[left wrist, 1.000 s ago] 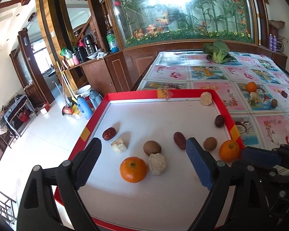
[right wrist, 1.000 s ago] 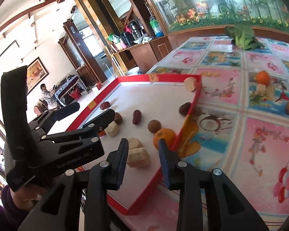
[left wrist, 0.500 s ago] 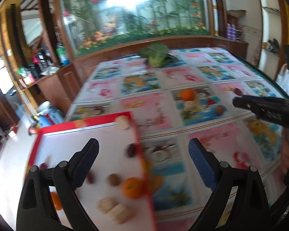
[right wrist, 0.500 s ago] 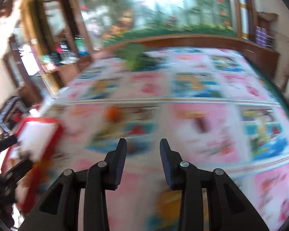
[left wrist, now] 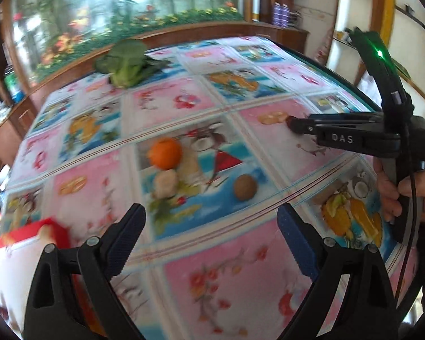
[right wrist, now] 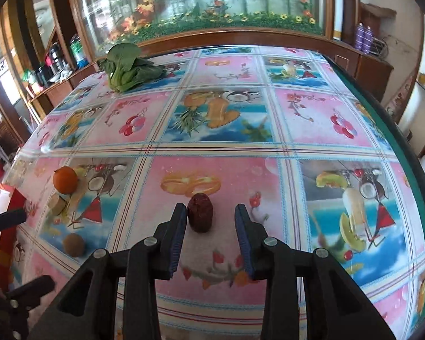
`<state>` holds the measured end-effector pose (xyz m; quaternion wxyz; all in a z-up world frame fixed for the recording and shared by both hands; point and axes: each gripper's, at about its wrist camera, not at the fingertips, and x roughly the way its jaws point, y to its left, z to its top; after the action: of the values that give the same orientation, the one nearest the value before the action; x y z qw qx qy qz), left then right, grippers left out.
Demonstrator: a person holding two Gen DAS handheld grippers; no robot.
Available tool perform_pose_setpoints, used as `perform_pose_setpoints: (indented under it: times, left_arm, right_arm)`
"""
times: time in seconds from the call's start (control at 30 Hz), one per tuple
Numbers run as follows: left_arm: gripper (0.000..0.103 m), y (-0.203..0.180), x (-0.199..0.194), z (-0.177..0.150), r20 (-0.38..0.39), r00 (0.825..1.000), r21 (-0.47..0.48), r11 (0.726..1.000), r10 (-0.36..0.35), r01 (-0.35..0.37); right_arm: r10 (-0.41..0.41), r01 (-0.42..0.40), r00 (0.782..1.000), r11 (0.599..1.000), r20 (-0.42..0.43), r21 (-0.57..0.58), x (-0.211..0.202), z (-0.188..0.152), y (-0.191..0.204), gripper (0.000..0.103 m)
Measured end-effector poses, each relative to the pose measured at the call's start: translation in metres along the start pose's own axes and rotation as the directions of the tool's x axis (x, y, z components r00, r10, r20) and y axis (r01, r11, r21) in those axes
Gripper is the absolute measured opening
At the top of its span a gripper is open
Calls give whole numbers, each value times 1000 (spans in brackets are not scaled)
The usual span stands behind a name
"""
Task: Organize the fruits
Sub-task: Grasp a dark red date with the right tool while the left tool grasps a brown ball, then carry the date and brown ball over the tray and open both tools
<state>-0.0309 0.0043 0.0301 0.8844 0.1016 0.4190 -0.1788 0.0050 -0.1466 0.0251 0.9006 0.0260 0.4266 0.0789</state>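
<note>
A dark red date [right wrist: 200, 215] lies on the flowered tablecloth between the fingers of my right gripper [right wrist: 211, 215]. The date sits close to the left pad, with a gap on the right, so the gripper is open. To the left lie an orange [right wrist: 65, 180], a pale chunk [right wrist: 56, 202] and a round brown fruit [right wrist: 74, 244]. My left gripper [left wrist: 209, 226] hangs wide open and empty just short of the same orange [left wrist: 165, 153], pale chunk [left wrist: 165, 182] and brown fruit [left wrist: 245, 187]. The right gripper [left wrist: 294, 123] shows side-on there, held by a hand.
The red-rimmed white tray [left wrist: 28, 232] is at the lower left, with one piece at its corner. A leafy green vegetable [right wrist: 127, 65] lies at the table's far side. A wooden cabinet and an aquarium stand behind it. The table's dark edge [right wrist: 405, 153] curves along the right.
Both views have swung right, away from the red tray and out over the tablecloth. The right gripper now straddles the date. The left gripper now faces the loose orange, chunk and brown fruit.
</note>
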Motion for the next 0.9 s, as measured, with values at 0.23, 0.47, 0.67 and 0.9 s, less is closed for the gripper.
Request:
perform_pose_setpoints:
  times: [0.23, 0.47, 0.67, 0.9]
  left_arm:
    - [78, -16, 23, 13, -44, 998, 62, 997, -51, 54]
    - [57, -16, 39, 19, -72, 994, 43, 996, -76, 79]
    - [27, -12, 36, 16, -54, 997, 15, 998, -60, 61]
    - [23, -19, 27, 7, -36, 999, 25, 999, -40, 41]
  right_arm:
    - [-22, 22, 1000, 999, 9, -24, 6, 3, 6, 24]
    - [-14, 14, 1000, 1000, 9, -16, 5, 2, 1, 18]
    - [-4, 4, 1000, 1000, 12, 3, 4, 2, 0, 18]
    - [22, -22, 1000, 999, 19, 35, 2, 0, -4, 18]
